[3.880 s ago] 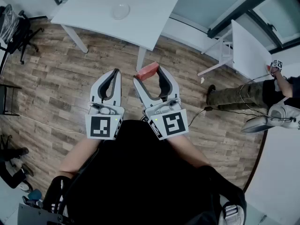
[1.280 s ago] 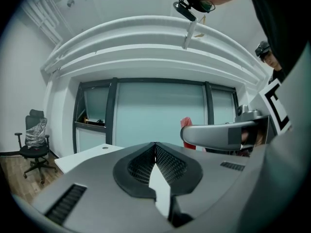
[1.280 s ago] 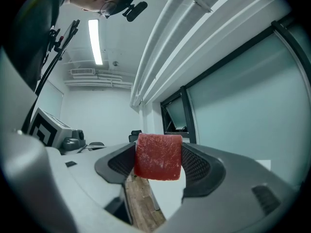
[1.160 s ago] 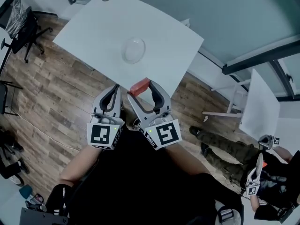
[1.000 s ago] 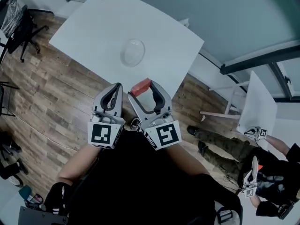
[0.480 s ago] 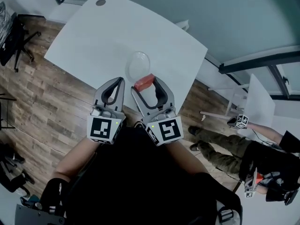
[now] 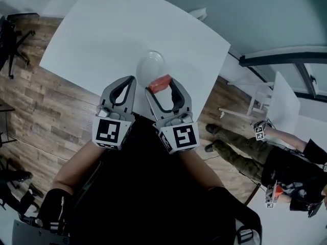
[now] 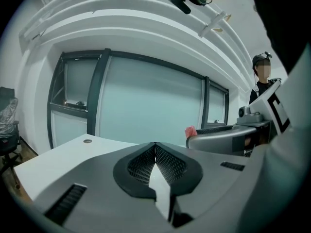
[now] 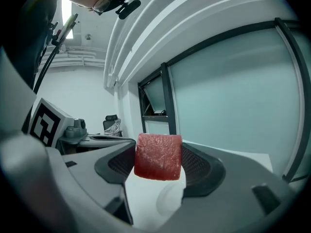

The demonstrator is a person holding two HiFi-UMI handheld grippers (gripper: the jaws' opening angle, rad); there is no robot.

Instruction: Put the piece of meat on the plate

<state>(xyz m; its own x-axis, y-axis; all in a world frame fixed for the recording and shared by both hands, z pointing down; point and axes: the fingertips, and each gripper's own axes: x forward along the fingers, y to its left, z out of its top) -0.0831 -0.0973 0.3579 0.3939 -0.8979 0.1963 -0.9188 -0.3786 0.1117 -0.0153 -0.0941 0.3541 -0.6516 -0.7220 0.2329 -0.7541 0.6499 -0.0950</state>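
In the head view, a white bench (image 7: 97,34) fills the upper left and centre of the frame, with a clear plate (image 7: 150,64) lying near its lower right edge. The right tool (image 7: 161,82) reaches over that edge from the lower centre, and its jaws grip the piece of meat (image 7: 159,83), a red block. In the picture the block overlaps the lower right rim of the plate. The left tool (image 7: 131,79) is just beside it to the left, jaws pressed together, its tip near the lower left of the plate. Wooden floor (image 7: 36,111) shows at the left. A second person (image 7: 286,162) is at the right edge of the frame.

In the left gripper view, the two dark ribbed pads meet along a closed line at centre frame with nothing between them. The bench surface stretches away behind them at the lower left. The right tool crosses the right half of the frame, with a bit of the red meat (image 8: 190,130) showing at its tip. Glass panels in dark frames take up the background.

In the right gripper view, the meat (image 9: 158,157) sits at centre frame, clamped from both sides by the pads. It hangs in the air above the bench, not resting on anything. The plate (image 9: 170,198) lies on the white surface below it, at lower centre. The left tool's marker cube is at the left edge.
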